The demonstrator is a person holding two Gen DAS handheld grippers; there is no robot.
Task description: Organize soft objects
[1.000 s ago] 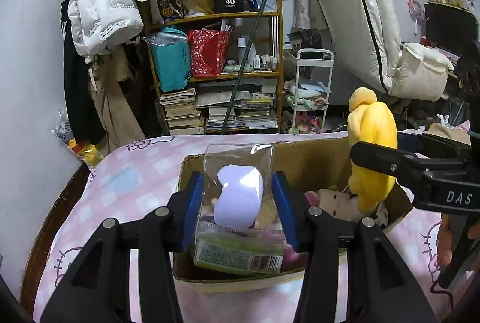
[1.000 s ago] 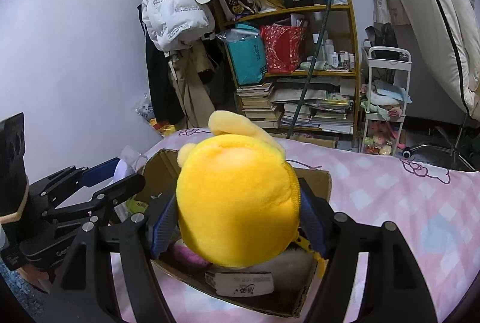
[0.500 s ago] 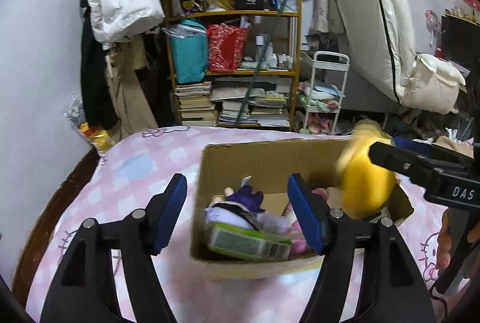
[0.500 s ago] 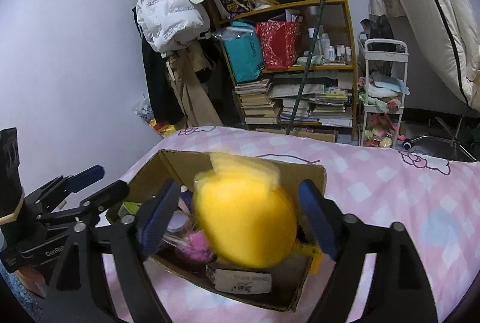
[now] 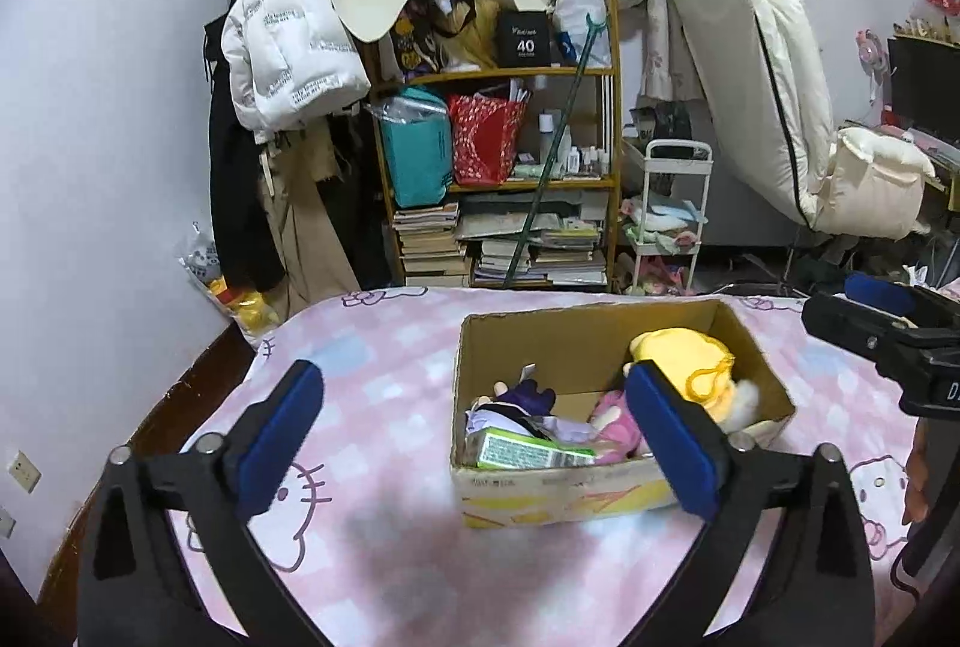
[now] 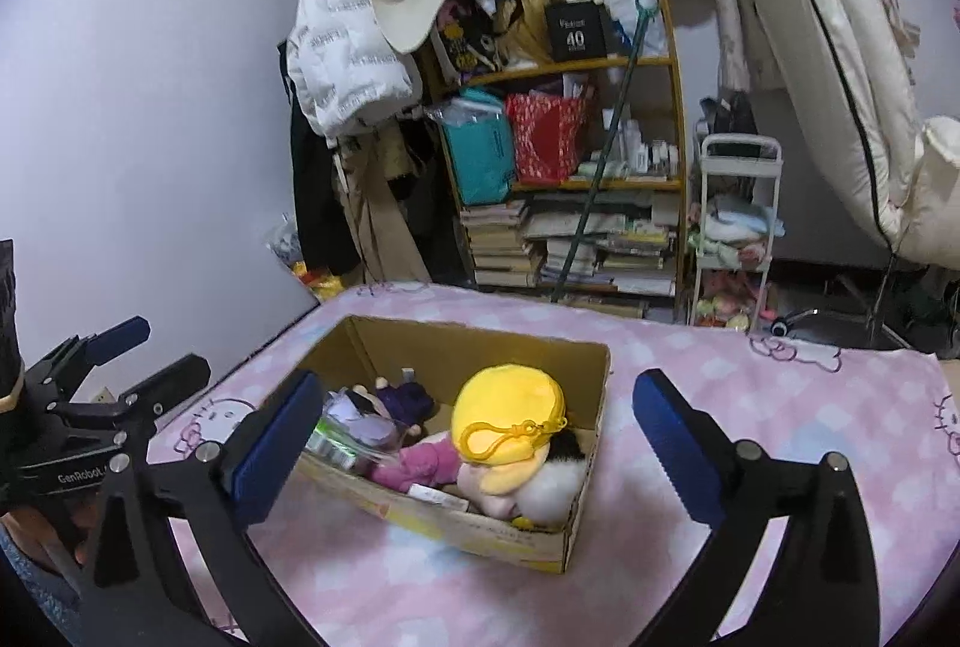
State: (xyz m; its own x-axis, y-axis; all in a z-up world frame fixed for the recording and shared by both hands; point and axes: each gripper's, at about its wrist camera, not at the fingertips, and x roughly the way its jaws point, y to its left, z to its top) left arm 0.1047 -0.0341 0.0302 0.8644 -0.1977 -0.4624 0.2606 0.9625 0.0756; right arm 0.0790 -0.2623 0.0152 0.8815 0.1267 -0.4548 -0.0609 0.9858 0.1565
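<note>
A cardboard box (image 5: 591,332) (image 6: 591,365) stands on the pink checked bedspread (image 5: 384,365) (image 6: 750,389). Inside lie a yellow plush (image 5: 690,356) (image 6: 510,416), a pink plush (image 6: 420,464), a purple doll (image 5: 522,401) (image 6: 408,398) and a clear packet with a green label (image 5: 522,452) (image 6: 336,437). My left gripper (image 5: 480,434) is open and empty, held back above the box's near left side. My right gripper (image 6: 474,452) is open and empty above the box. Each gripper shows at the edge of the other's view.
A cluttered wooden bookshelf (image 5: 510,179) (image 6: 570,191) stands beyond the bed, with a white rolling cart (image 5: 666,221) (image 6: 732,239) beside it. A white puffer jacket (image 5: 288,47) hangs at the left wall. A folded cream mattress (image 5: 780,89) leans at the right.
The left gripper opened and dropped the clear packet into the box. The right gripper opened and dropped the yellow plush into the box. Both grippers drew back and up.
</note>
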